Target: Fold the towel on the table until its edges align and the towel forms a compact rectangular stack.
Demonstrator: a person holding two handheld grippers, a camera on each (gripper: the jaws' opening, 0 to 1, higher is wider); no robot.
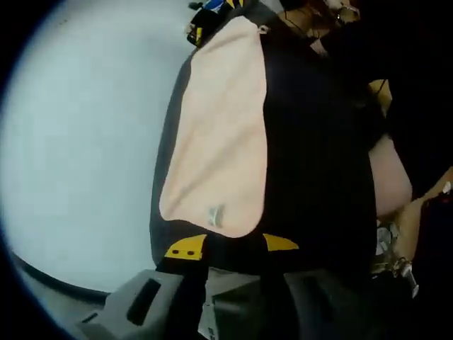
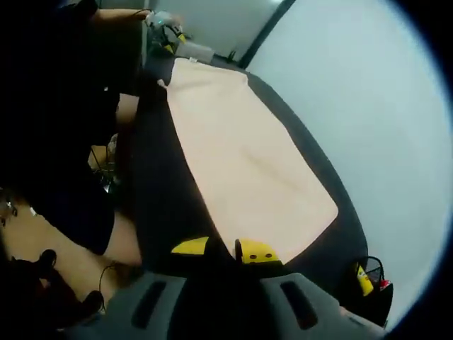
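A pale peach towel (image 1: 219, 134) lies spread flat on the black table (image 1: 318, 163). In the left gripper view its near end, with a small label, stops just above my left gripper (image 1: 232, 246), whose yellow-tipped jaws stand a little apart around that edge. In the right gripper view the towel (image 2: 248, 163) runs away from my right gripper (image 2: 223, 249), whose jaws are close together on the towel's near corner. Each gripper appears small at the far end of the towel in the other's view: the right gripper (image 1: 202, 18) and the left gripper (image 2: 166, 35).
A person sits close along one long side of the table, with an arm (image 1: 389, 177) and dark clothes (image 2: 64, 120) at its edge. A pale wall (image 1: 85, 142) lies beyond the other side. A small yellow-and-black object (image 2: 364, 280) sits off the table's corner.
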